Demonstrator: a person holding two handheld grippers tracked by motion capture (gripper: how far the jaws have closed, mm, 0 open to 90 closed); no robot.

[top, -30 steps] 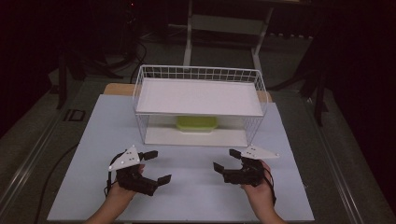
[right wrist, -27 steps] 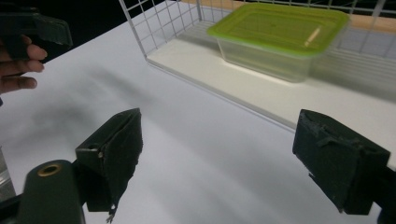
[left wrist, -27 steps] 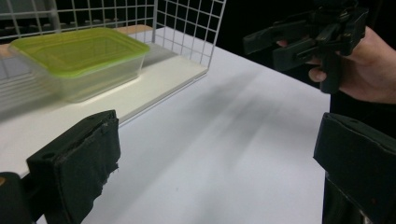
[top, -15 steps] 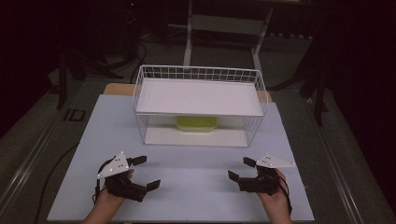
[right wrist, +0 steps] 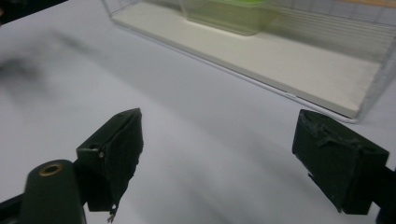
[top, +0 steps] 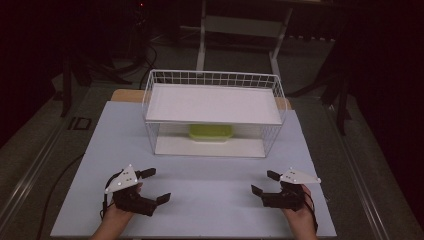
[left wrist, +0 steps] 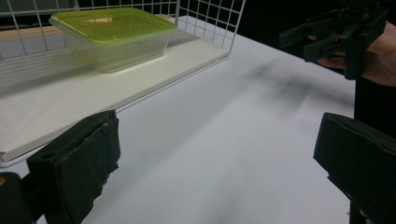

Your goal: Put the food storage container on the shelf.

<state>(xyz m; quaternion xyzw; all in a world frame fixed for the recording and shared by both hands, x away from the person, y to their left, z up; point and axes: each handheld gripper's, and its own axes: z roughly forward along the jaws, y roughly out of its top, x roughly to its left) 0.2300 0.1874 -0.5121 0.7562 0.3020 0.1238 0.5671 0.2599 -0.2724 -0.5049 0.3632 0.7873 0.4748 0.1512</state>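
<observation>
High view: green container (top: 210, 132) on lower shelf of wire rack (top: 212, 82), straight ahead, midway between both tongs, long axis across worktop (top: 210, 175). Left tongs (top: 152, 185) and right tongs (top: 262, 182) near front edge, well apart, neither clearly nearer.
Left gripper view: jaws wide, empty; container (left wrist: 114, 37) ahead, up-left.
Right gripper view: jaws wide, empty; container (right wrist: 229, 16) ahead, beyond rack's front edge.

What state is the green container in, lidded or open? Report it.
Lidded: the green container on the wire rack's lower shelf has a flat green lid seated across its rim.
</observation>
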